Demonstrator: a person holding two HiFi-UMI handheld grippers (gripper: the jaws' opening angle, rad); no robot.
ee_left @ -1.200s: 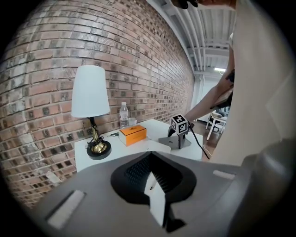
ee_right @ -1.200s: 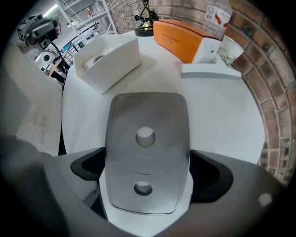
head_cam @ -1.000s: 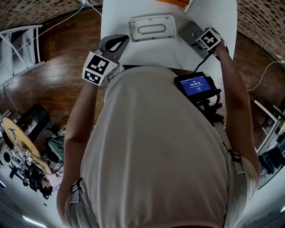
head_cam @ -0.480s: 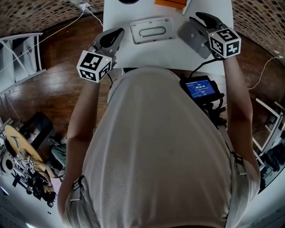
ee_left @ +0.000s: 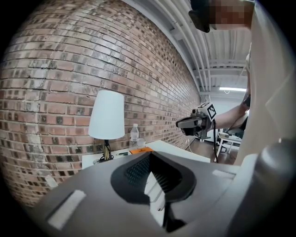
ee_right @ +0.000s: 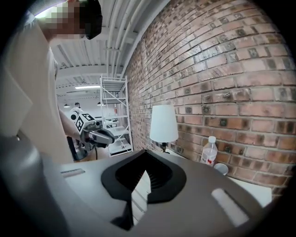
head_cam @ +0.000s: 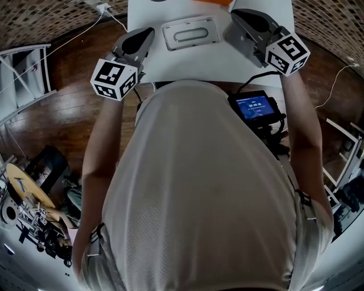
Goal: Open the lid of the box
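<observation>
The pale grey box [head_cam: 190,32] lies flat on the white table [head_cam: 216,68] with its lid down and a recessed oval handle on top. My left gripper [head_cam: 147,32] hovers at the table's left edge, left of the box and apart from it. On the box's other side, my right gripper [head_cam: 239,12] is held up, also apart from it. Both point level toward the brick wall. In the left gripper view the left gripper [ee_left: 150,154] is shut on nothing. In the right gripper view the right gripper [ee_right: 146,152] is likewise shut and empty. Neither gripper view shows the box.
A white lamp [ee_left: 106,115], a water bottle [ee_left: 134,134] and an orange item [ee_left: 138,150] stand at the table's far end by the brick wall. A cup [ee_right: 221,167] stands by the bottle. A white shelf rack [ee_right: 113,115] stands off to the left. Wooden floor surrounds the table.
The right gripper rose from the table beside the box and swung farther forward. The left gripper lifted and drifted a little left. The box has stayed shut.
</observation>
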